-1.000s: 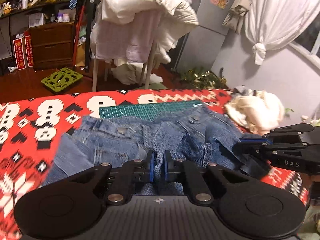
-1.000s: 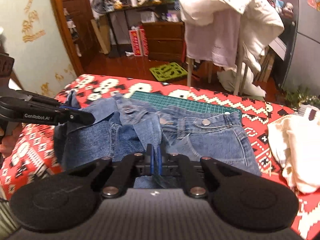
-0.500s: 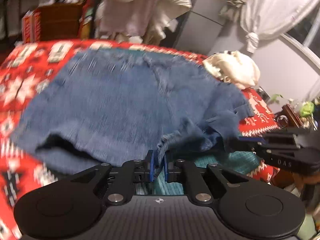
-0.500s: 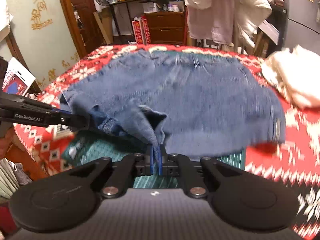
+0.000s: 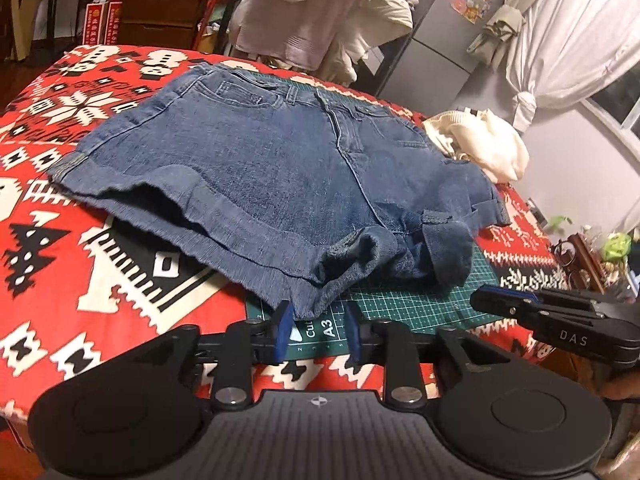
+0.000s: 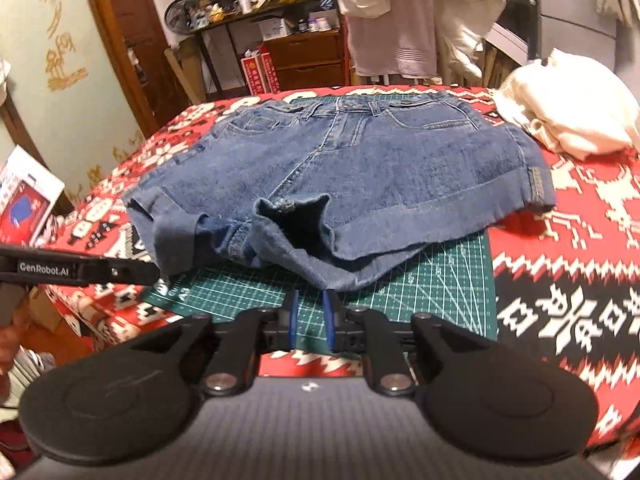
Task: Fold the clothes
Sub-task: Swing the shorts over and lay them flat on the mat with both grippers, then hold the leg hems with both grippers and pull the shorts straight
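Note:
Blue denim shorts (image 5: 280, 168) (image 6: 360, 168) lie spread flat, waistband at the far side and leg hems towards me. Their crotch and inner hems are rumpled near the green cutting mat (image 5: 400, 304) (image 6: 248, 292). My left gripper (image 5: 318, 330) is open, with the near hem just beyond its blue fingertips and nothing between them. My right gripper (image 6: 310, 316) is open too, a narrower gap showing the mat, and the hem edge hangs just past it. Each gripper also shows from the side in the other view: right gripper (image 5: 496, 304), left gripper (image 6: 136, 274).
A red, white and black patterned blanket (image 5: 80, 272) (image 6: 560, 280) covers the table. A cream garment (image 5: 488, 144) (image 6: 568, 120) lies bunched at the right beside the shorts. Behind the table stand a rack draped with pale clothes (image 5: 320, 12), a wooden cabinet and a fridge.
The shorts were lifted bunched in both shut grippers, then swung out and laid flat. Both grippers have opened and let go of the hem, drawing back slightly.

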